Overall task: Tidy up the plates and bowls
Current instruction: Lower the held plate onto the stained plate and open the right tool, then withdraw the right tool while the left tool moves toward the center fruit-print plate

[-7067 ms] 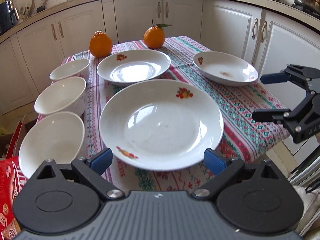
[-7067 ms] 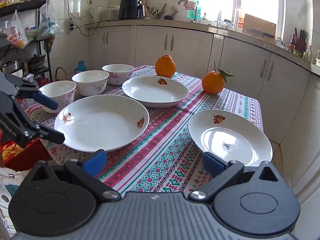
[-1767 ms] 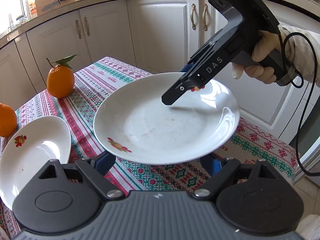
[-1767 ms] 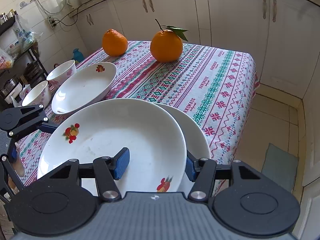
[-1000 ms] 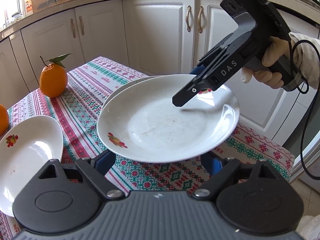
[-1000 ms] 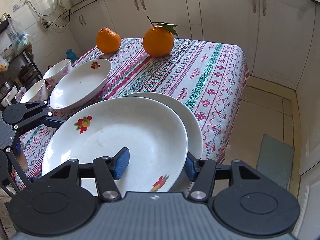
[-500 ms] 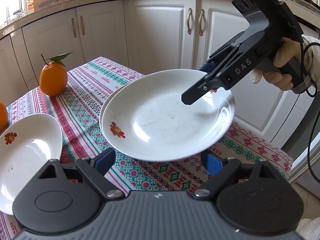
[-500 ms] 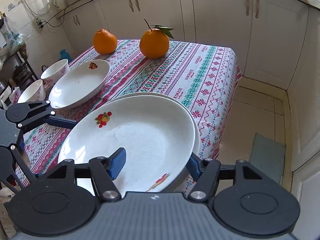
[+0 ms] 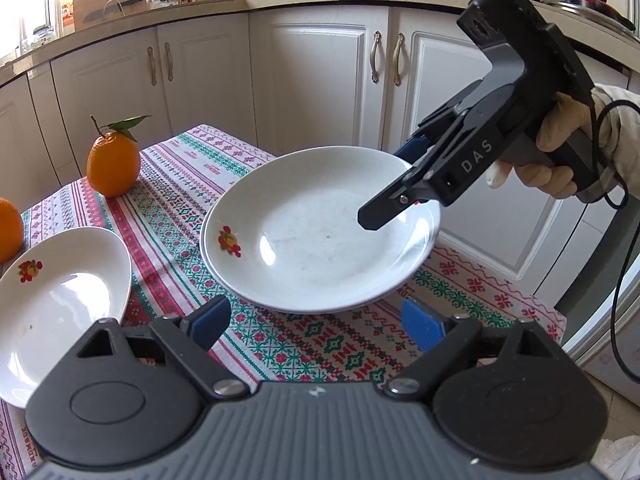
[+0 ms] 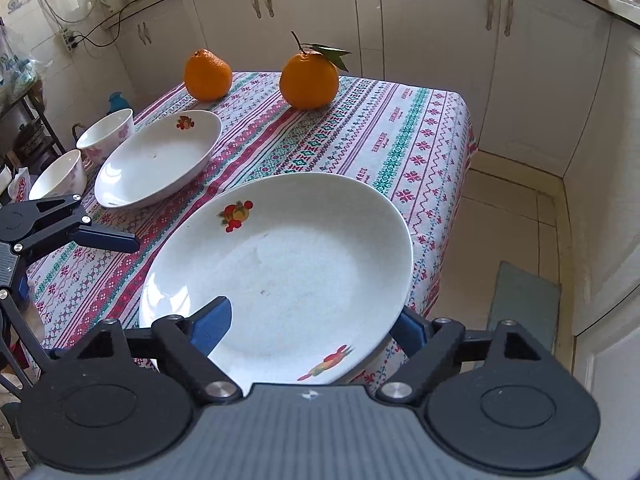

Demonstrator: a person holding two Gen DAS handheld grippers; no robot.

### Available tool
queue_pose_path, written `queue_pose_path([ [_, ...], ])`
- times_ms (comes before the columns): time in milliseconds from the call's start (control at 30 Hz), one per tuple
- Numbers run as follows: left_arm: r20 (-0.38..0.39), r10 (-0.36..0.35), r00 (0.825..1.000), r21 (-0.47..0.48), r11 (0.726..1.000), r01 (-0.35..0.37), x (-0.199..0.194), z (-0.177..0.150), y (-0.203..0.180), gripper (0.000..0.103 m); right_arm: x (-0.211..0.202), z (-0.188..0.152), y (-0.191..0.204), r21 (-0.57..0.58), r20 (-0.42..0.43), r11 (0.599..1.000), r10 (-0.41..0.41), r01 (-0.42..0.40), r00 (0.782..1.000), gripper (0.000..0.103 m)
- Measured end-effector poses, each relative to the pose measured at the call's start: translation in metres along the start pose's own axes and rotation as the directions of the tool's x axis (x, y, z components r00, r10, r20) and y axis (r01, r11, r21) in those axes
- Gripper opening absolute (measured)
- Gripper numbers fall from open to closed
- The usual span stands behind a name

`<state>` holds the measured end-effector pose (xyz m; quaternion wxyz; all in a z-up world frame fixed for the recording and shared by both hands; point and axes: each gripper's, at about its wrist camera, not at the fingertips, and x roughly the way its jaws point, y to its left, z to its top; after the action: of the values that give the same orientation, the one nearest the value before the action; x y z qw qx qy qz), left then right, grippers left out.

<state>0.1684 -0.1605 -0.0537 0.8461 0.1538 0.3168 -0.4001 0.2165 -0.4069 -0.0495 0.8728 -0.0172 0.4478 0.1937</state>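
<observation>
We've got matte black grippers, blue pads on the fingers [image 9: 416, 148], silver screws, "DAS" lettering, black cable, pale glove [image 9: 560, 152], white sleeve [image 9: 616, 128].

Our right hand-held gripper [image 10: 310, 326] has just been opening, its jaws wide around the near rim of a big white plate [image 10: 288, 272] on the table [image 10: 400, 136]. At ten o'clock sits another plate [image 10: 160, 164], with two bowls [image 10: 106, 132] beyond.

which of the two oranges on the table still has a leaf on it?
The orange with a stem and green leaf, the one nearer the stacked white plates. The other orange, farther toward the white bowls, is bare.
</observation>
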Motion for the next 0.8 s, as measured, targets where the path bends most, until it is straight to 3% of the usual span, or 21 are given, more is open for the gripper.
queue_pose_path([
  [367, 0.023, 0.008, 1.000, -0.035, 0.999, -0.007, -0.020, -0.010, -0.003, 0.093, 0.000, -0.014, 0.012, 0.004, -0.034, 0.999, -0.052, 0.052, 0.998, 0.097],
  [567, 0.043, 0.031, 0.999, -0.065, 0.997, -0.028, -0.030, -0.015, -0.003, 0.093, -0.011, -0.028, 0.030, -0.010, 0.002, 0.999, -0.046, 0.047, 0.999, 0.102],
  [700, 0.045, 0.089, 0.995, -0.101, 0.991, -0.084, -0.036, -0.021, 0.003, 0.093, -0.023, -0.030, 0.047, -0.042, 0.042, 0.997, -0.064, 0.065, 0.997, 0.103],
  [800, 0.038, 0.173, 0.984, -0.144, 0.975, -0.166, -0.039, -0.026, 0.012, 0.093, -0.030, -0.029, 0.060, -0.078, 0.071, 0.994, -0.074, 0.079, 0.995, 0.103],
])
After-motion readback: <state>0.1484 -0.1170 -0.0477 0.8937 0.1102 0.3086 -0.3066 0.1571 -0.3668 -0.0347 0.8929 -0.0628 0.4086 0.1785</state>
